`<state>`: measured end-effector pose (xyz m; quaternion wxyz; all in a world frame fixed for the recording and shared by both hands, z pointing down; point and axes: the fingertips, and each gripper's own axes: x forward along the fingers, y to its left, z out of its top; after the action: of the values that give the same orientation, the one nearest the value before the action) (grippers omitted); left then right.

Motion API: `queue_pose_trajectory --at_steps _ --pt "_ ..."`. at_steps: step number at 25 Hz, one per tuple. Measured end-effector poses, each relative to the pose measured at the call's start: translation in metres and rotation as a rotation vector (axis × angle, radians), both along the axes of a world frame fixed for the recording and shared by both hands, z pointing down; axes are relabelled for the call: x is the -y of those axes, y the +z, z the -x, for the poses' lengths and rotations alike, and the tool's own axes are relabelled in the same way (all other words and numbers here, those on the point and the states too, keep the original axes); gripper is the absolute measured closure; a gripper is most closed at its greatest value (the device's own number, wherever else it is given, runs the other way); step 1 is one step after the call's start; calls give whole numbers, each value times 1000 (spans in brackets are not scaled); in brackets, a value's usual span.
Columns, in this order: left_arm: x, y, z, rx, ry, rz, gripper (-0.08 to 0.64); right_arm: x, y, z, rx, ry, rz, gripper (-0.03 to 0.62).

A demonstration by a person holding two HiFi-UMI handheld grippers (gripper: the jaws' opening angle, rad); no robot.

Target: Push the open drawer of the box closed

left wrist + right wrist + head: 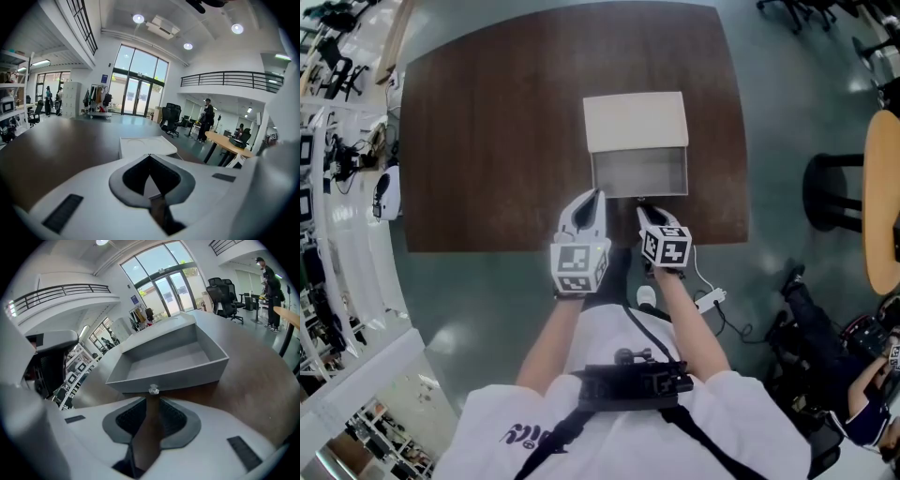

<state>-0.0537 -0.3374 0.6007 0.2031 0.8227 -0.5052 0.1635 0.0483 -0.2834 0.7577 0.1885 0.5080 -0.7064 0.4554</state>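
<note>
Open drawer (639,174), right in front of you
It sticks out of the box (636,120) on the worktop (487,141). Your right hand-held gripper (152,400) is open a tiny bit, tips just by the knob (153,390). Your left hand-held gripper (149,155) is closed on nothing.

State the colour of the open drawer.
The drawer is plain grey, clearest in the right gripper view.

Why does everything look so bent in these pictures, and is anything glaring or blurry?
Left gripper view: the wide lens bows the balcony railing and darkens the corners; ceiling lights glare white. Right gripper view: the drawer is sharp, the windows are bright. Head view: even light, table edges bulge.
</note>
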Motion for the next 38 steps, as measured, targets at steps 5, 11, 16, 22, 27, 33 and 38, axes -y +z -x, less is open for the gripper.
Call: queue_pose_trajectory --at_steps 5,11,16,22,27,33,38 --pt "17 17 2 11 2 27 549 13 13 -1 -10 29 31 523" --pt "37 20 9 7 21 42 550 12 15 5 -48 60 67 525" --pt "58 22 11 -14 43 54 549 12 13 10 -66 47 93 526" --pt "75 15 -4 -42 80 43 549 13 7 5 -94 34 96 526" --pt "77 12 -7 -46 76 38 549 20 3 -4 -103 36 94 526" --pt "88 17 -10 -29 30 46 549 34 3 -20 -101 5 101 526" --pt "99 11 -9 -22 -8 44 549 53 4 -19 -80 -16 108 526"
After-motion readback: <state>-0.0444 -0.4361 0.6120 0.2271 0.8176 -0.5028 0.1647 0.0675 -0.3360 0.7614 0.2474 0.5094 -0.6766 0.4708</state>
